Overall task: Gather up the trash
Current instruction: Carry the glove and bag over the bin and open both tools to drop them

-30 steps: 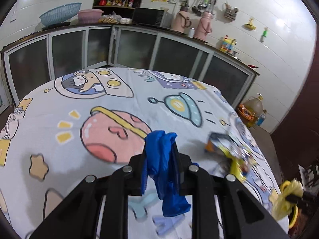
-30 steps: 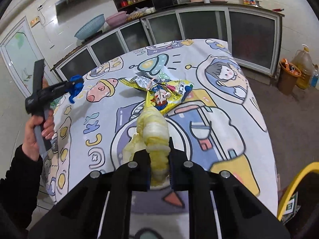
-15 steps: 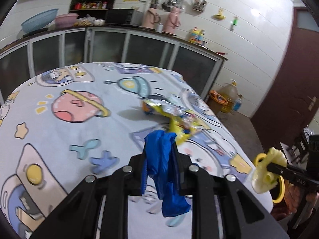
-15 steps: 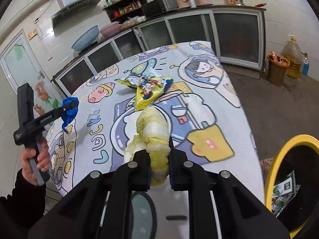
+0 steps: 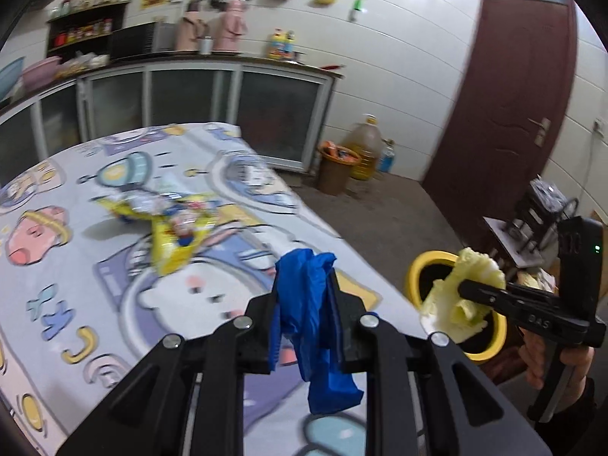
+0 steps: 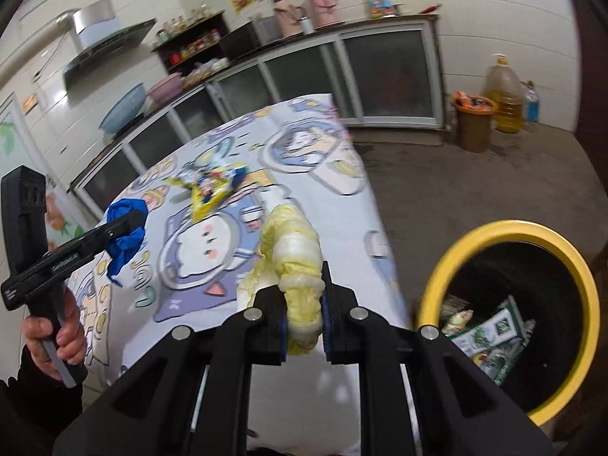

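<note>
My left gripper [image 5: 306, 304] is shut on a crumpled blue glove [image 5: 311, 326] and holds it above the table's near edge; it also shows in the right wrist view [image 6: 127, 228]. My right gripper [image 6: 302, 315] is shut on a pale yellow cabbage leaf [image 6: 294, 250], held just left of the yellow-rimmed trash bin [image 6: 456, 266]. In the left wrist view the leaf [image 5: 463, 296] hangs in front of the bin [image 5: 418, 277]. Yellow snack wrappers [image 5: 171, 228] lie on the cartoon-print tablecloth [image 5: 76, 304].
The bin holds green wrappers [image 6: 490, 330]. A brown waste basket [image 6: 473, 121] and an oil jug [image 6: 503, 95] stand by the cabinets. A dark red door [image 5: 513, 114] and a small stool [image 5: 528, 228] are to the right.
Both grippers have swung right towards the table's edge and the yellow bin. The bin's opening now fills more of the right wrist view. Both still hold their items.
</note>
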{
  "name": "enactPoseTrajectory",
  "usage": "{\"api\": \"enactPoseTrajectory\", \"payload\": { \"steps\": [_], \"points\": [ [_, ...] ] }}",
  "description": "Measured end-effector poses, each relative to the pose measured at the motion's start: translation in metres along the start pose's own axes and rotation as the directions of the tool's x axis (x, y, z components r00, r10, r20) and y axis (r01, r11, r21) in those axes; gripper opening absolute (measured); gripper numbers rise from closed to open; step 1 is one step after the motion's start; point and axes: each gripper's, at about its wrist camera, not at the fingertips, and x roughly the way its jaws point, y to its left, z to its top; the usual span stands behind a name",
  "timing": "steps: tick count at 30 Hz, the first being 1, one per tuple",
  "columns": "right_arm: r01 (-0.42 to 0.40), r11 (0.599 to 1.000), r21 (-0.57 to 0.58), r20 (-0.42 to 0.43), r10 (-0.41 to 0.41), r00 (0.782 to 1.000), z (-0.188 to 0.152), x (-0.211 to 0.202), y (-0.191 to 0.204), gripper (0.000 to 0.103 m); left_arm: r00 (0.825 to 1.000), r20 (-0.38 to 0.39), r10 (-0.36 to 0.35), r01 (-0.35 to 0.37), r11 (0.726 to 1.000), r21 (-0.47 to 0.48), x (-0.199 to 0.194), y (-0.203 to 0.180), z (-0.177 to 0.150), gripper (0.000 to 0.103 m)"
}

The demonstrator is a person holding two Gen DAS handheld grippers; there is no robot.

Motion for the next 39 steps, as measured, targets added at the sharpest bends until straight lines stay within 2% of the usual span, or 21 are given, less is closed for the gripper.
{"api": "enactPoseTrajectory", "payload": {
  "steps": [8,18,30,33,39],
  "points": [
    [0.091,0.989,0.114,0.058,-0.098,0.993,-0.012,-0.032,-0.064,0.013,0.997,-0.001,-0.075,0.075,0.993,0.090,0.020,-0.074,0.013,0.019],
    [0.184,0.961,0.205,0.098,-0.208,0.973,-0.028,-0.065,-0.112,0.013,0.984,0.003,-0.178,0.173,0.964,0.203,0.027,-0.149,0.019,0.019],
    [0.275,0.923,0.268,0.119,-0.316,0.941,-0.043,-0.086,-0.143,0.013,0.978,-0.025,-0.207,0.207,0.945,0.254,0.040,-0.184,0.019,0.019],
    [0.317,0.912,0.261,0.121,-0.356,0.926,-0.045,-0.089,-0.146,0.014,0.977,-0.030,-0.210,0.210,0.942,0.262,0.042,-0.191,0.018,0.019],
    [0.365,0.888,0.279,0.097,-0.404,0.909,-0.047,-0.085,-0.159,0.014,0.976,-0.055,-0.213,0.220,0.940,0.260,0.061,-0.203,0.018,0.019]
  ]
}}
